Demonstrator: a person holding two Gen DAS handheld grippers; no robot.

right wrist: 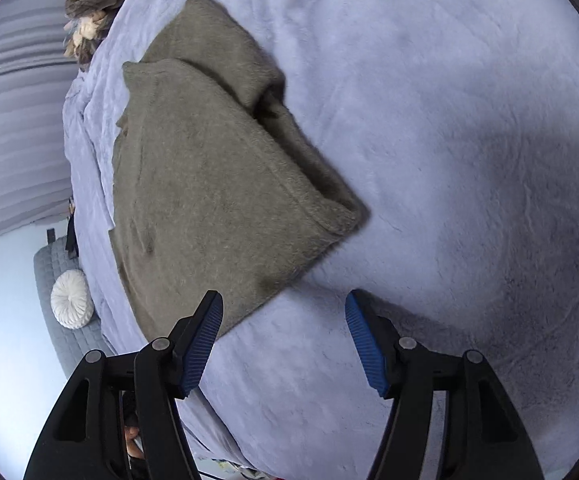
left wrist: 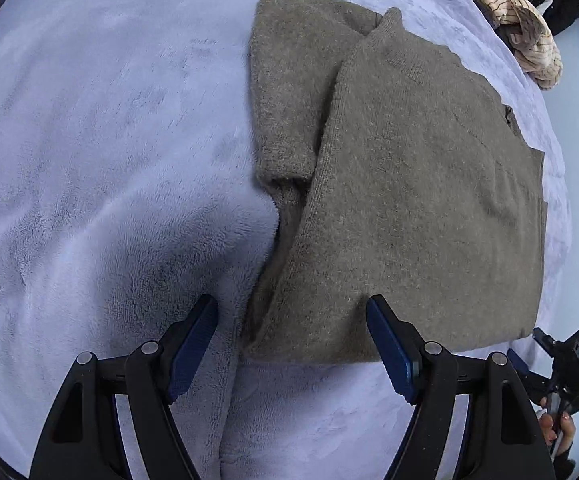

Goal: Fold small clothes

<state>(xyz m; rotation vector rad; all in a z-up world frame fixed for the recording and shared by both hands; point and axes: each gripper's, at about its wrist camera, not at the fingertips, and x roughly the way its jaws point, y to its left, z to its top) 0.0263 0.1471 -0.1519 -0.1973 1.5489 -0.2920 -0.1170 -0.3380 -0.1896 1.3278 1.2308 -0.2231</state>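
Olive knit sweater [left wrist: 409, 184], folded, flat on lavender fleece blanket [left wrist: 89, 120]. Left gripper [left wrist: 291, 344], right gripper [right wrist: 283, 340]: spread wide, empty, near its edge, probably poised for regrasp.

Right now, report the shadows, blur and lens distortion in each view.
Left wrist view: a soft shadow darkens the lilac blanket beside the folded grey sweater; fisheye bends the edges; focus is sharp. Right wrist view: a broad shadow falls right of the sweater; its near corner looks slightly smeared.
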